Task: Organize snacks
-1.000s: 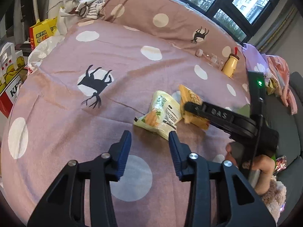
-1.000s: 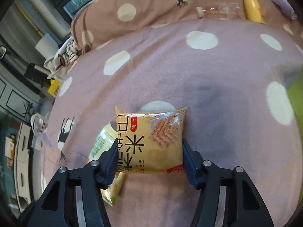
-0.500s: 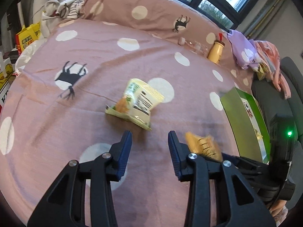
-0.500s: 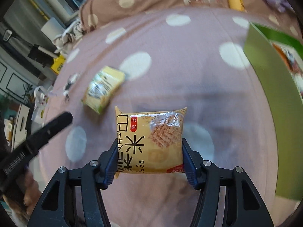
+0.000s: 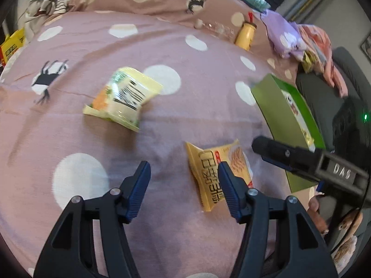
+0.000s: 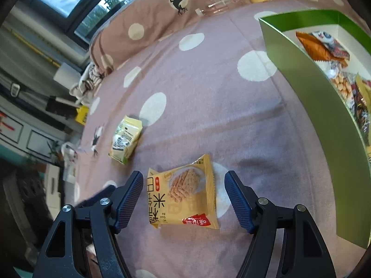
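The right gripper point(image 6: 183, 201) is held wide open, and the yellow snack packet point(image 6: 182, 198) is seen lying flat on the bed point(image 6: 208, 106) between its fingers, untouched. The left gripper point(image 5: 183, 185) is likewise spread open, with nothing held. A pale green packet point(image 6: 125, 139) is seen further ahead to the left, and the green box point(image 6: 324, 115) is placed to the right.

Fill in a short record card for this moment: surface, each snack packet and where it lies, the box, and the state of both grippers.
surface: pink polka-dot bedspread
orange-yellow rice cracker packet: lying flat on the bedspread, between the open fingers, not gripped
pale yellow snack packet: lying on the bedspread, farther off, apart from the other packet
green box: open, several snack packets inside
right gripper: open, fingers either side of the cracker packet
left gripper: open, holding nothing
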A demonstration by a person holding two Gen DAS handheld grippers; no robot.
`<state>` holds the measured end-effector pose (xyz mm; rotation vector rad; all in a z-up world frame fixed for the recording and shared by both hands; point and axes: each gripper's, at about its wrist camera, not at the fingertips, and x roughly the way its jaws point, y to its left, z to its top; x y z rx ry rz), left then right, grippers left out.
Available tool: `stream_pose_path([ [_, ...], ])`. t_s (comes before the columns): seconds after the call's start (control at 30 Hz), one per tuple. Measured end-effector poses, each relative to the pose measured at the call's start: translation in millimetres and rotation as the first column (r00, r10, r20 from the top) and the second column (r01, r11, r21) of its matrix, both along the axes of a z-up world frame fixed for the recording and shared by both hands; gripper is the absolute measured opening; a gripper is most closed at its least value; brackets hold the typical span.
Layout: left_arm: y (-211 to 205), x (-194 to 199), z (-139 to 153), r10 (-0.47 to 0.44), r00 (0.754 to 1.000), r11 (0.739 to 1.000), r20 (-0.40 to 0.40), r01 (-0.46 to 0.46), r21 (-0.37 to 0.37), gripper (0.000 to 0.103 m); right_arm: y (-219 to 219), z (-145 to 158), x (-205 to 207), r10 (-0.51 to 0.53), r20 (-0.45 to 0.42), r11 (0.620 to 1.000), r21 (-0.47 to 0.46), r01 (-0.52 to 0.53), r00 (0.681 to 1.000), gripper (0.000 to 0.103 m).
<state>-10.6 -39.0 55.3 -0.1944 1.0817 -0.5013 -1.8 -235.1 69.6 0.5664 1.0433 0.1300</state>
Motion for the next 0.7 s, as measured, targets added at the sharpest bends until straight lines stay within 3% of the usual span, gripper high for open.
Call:
stream_pose_path([
  [0.3, -28, -6, -13, -0.081, 0.996, 0.997, -0.031, 0.081, -0.015, 0.058, 9, -13, 6, 0.064, -0.022, 0.997, 0.039, -0.063, 0.998, 0.073],
  [0.43, -35, -7, -17, -0.104, 0.994, 0.994, -0.040, 0.103, -0.026, 0.045, 14, -23, 10, 0.074, -0.051, 0.997, 0.029, -0.073, 0.996, 0.072],
  [0.7, -40, -12, -19, -0.107, 0.994, 0.994, -0.007, 0.107, -0.020, 0.040, 20, -31, 14, 0.091, -0.056, 0.996, 0.006, -0.091, 0.994, 0.071],
])
